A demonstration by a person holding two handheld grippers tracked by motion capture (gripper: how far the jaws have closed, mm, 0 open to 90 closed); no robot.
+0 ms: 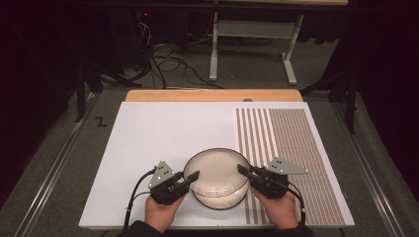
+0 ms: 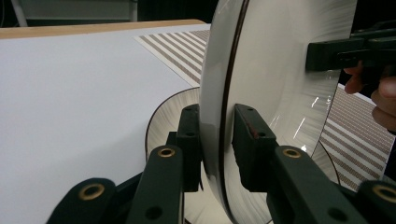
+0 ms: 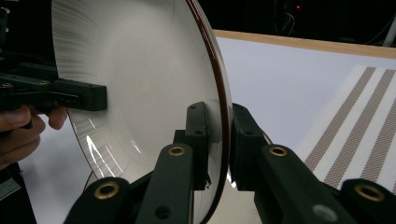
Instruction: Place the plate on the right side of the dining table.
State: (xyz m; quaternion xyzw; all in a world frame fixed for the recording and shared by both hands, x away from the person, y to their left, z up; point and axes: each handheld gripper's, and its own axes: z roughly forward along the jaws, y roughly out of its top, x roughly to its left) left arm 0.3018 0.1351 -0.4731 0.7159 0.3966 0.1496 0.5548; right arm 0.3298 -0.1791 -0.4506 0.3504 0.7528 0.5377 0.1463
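Cream-white and edged with a thin dark line, the upper bowl (image 1: 216,170) sits lifted just above a second bowl (image 1: 220,200) of the same kind, which rests on the white sheet (image 1: 163,143) covering the desk (image 1: 212,95), near its front edge and just left of the brown striped panel (image 1: 291,148). The left tool (image 1: 190,178) is clamped on the upper bowl's left rim: in the left gripper view its two black jaws press the thin wall from inside and outside. The right tool (image 1: 245,171) is clamped on the opposite rim in the same way, one pad on each face of the wall, as the right gripper view shows. Each tool is held in a hand, the left hand (image 1: 160,213) and the right hand (image 1: 279,210) coming in from the desk's near side. The upper bowl hangs between the two tools, roughly level in the high view.
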